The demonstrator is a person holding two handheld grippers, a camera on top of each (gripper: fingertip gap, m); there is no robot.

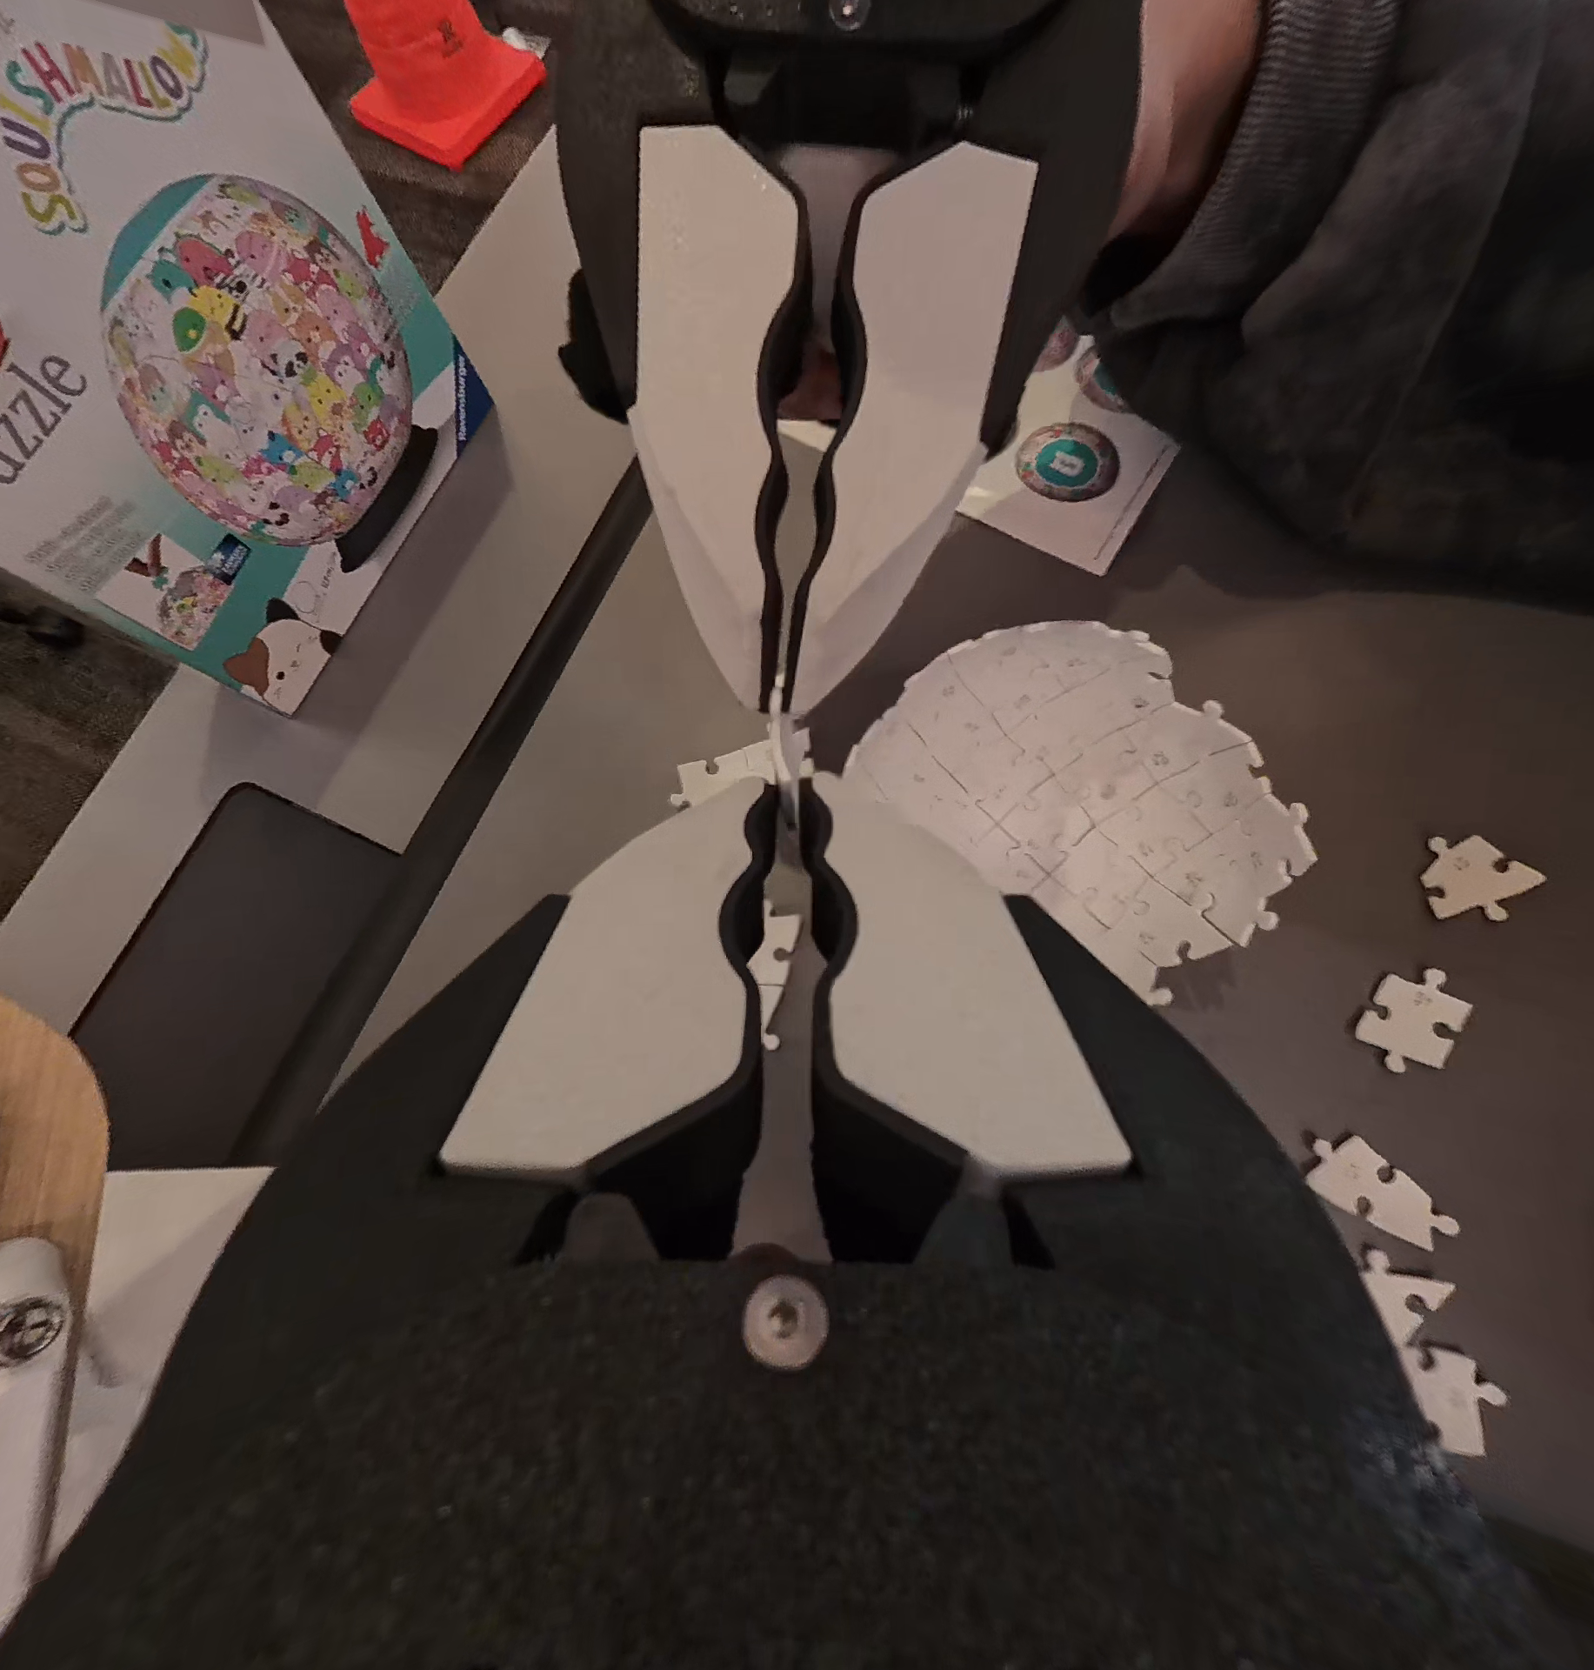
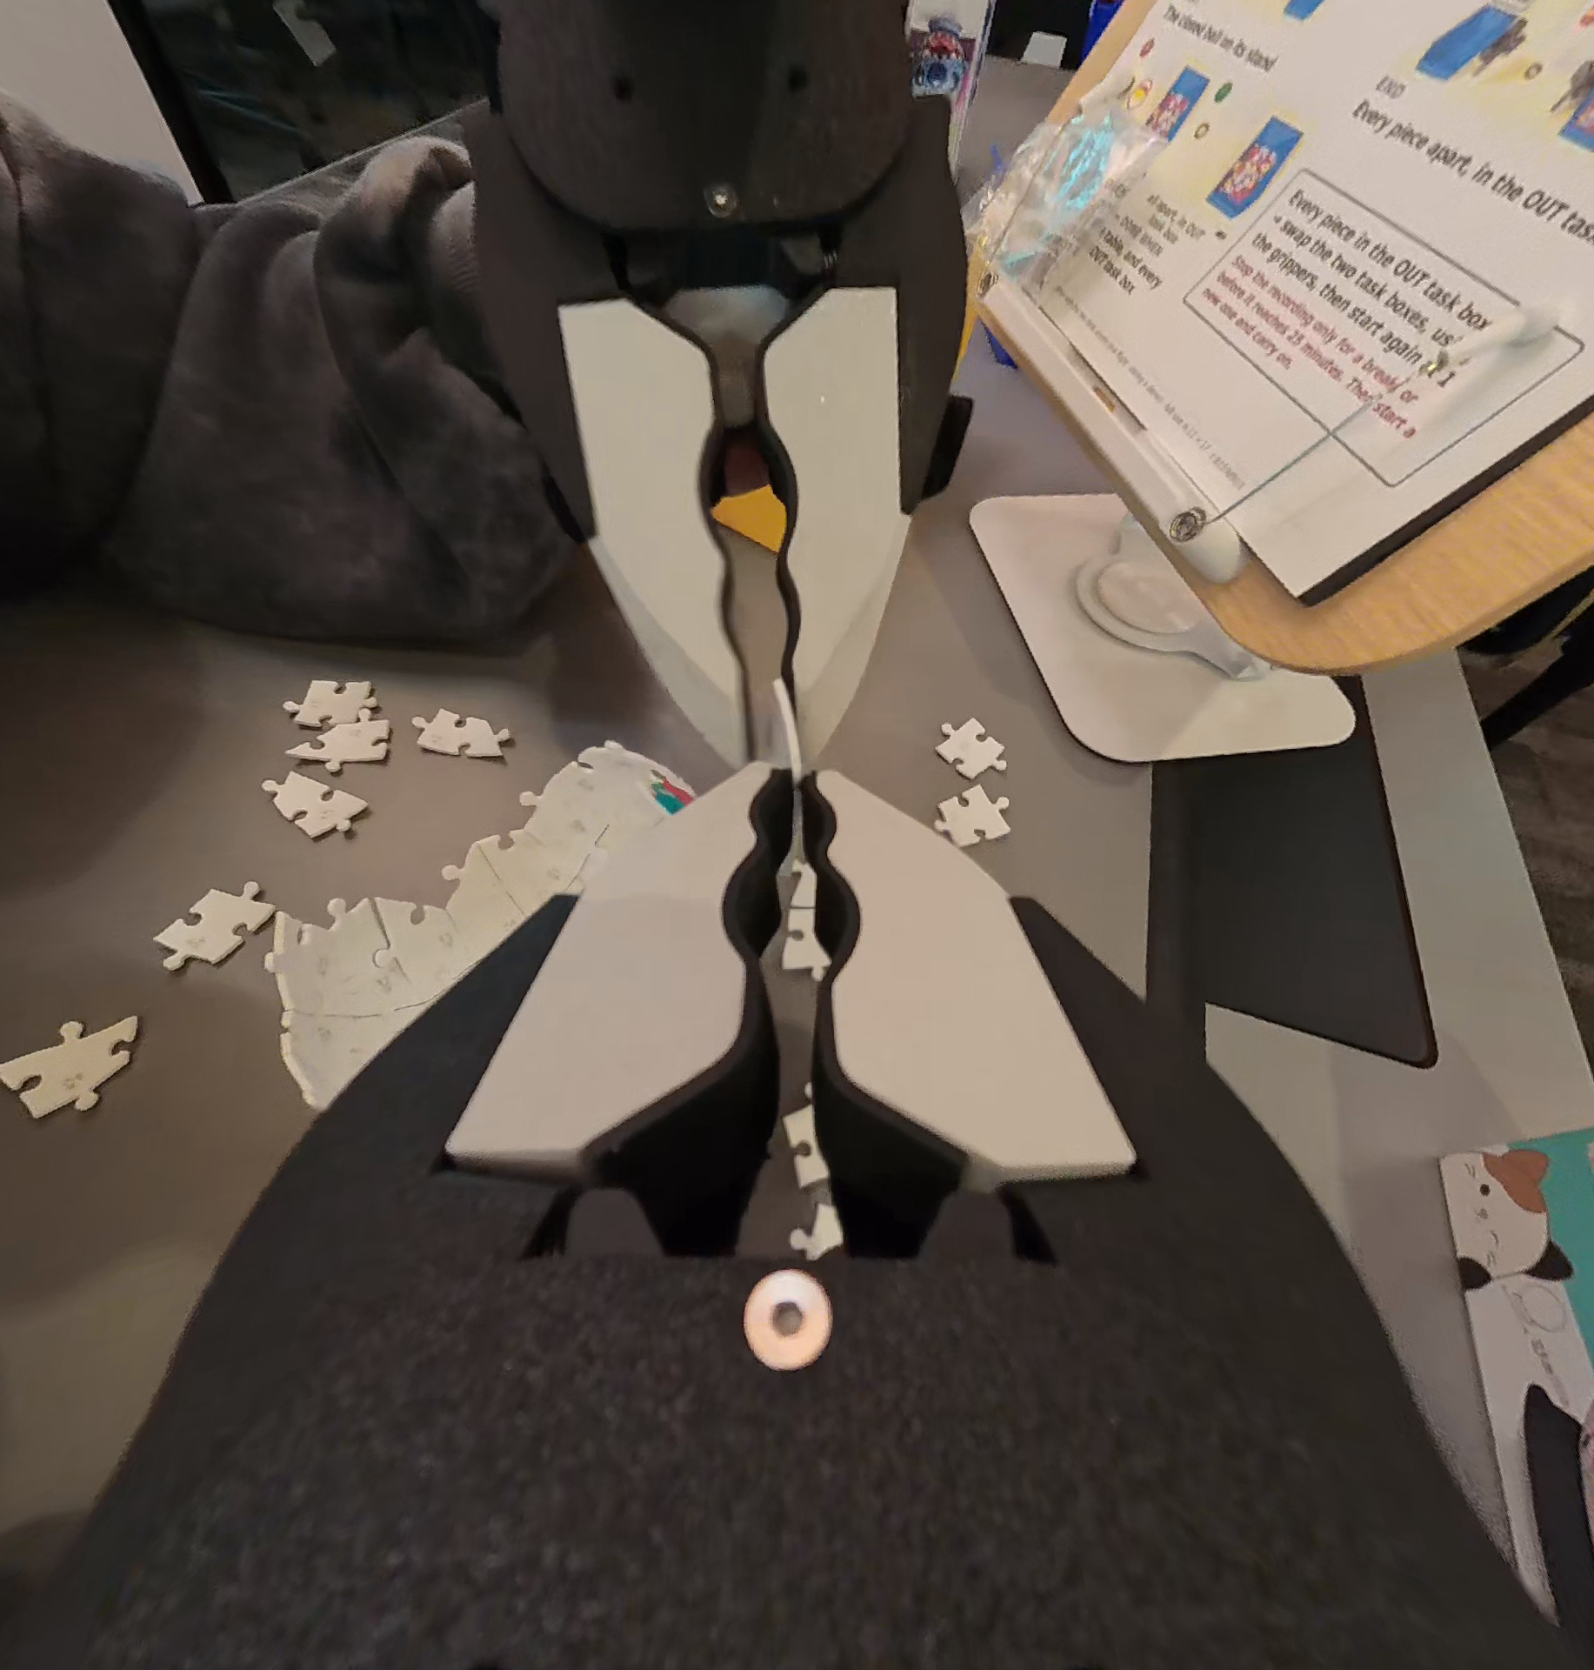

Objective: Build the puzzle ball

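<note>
Left wrist view: left gripper (image 1: pixel 786 795) reaches forward over the dark table (image 1: pixel 1317 723), tip to tip with the right gripper (image 1: pixel 782 696), which comes in from the far side. Both are clenched on a thin white puzzle piece (image 1: pixel 788 755) seen edge-on between the tips. Which gripper bears it more, cannot tell. Just right of the tips lies the assembled curved section (image 1: pixel 1082 804), blank side up. Loose pieces (image 1: pixel 1412 1021) lie farther right; the lowest are cut by the gripper body. Puzzle box (image 1: pixel 233 361) at left, off the dark mat. A grey sleeve (image 1: pixel 1407 271) behind the right gripper.

Right wrist view: right gripper (image 2: pixel 788 795) is low and level; left gripper (image 2: pixel 766 723) opposes it, fingers nearly meeting. The same piece (image 2: pixel 788 732) shows as a white sliver at the junction. The curved section (image 2: pixel 432 940) is half hidden under the right gripper's left finger. Scattered pieces (image 2: pixel 314 804) left, two more (image 2: pixel 972 782) right. Instruction stand (image 2: pixel 1317 361) upper right, cropped.
</note>
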